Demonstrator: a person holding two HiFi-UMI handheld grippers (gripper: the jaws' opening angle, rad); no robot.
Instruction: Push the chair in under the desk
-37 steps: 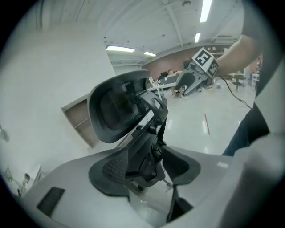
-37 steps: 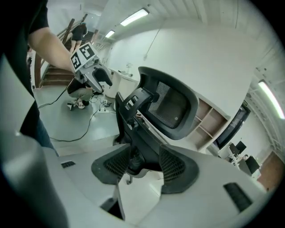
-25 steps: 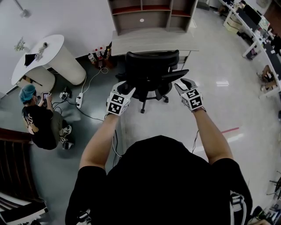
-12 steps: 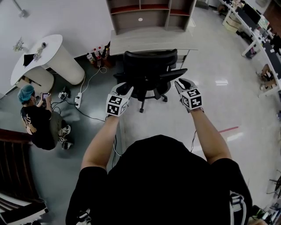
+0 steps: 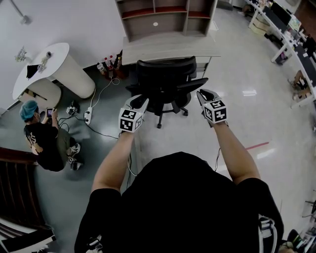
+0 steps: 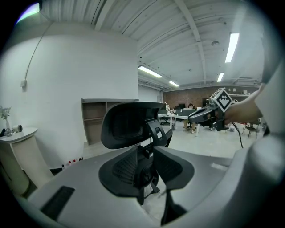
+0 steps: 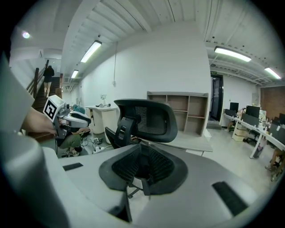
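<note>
The black office chair (image 5: 165, 79) stands in front of the pale desk (image 5: 168, 47), its back towards me. My left gripper (image 5: 139, 102) is at the chair's left side by the armrest. My right gripper (image 5: 203, 94) is by the right armrest end. Both sets of jaws are closing. In the left gripper view the chair's headrest (image 6: 129, 124) rises beyond my left gripper (image 6: 146, 156), and dark chair parts show through the gap; contact cannot be told. In the right gripper view my right gripper (image 7: 141, 153) leaves only a thin slit, with nothing clearly between the pads.
A person (image 5: 42, 133) sits on the floor at left, near a power strip (image 5: 89, 114) with cables. A white rounded table (image 5: 54, 64) stands behind. Bottles (image 5: 108, 64) sit beside the desk, a shelf unit (image 5: 165, 15) on it. More desks (image 5: 291, 29) line the right.
Both grippers' jaws have narrowed while staying at the chair's two sides. The chair and desk have barely shifted in the head view.
</note>
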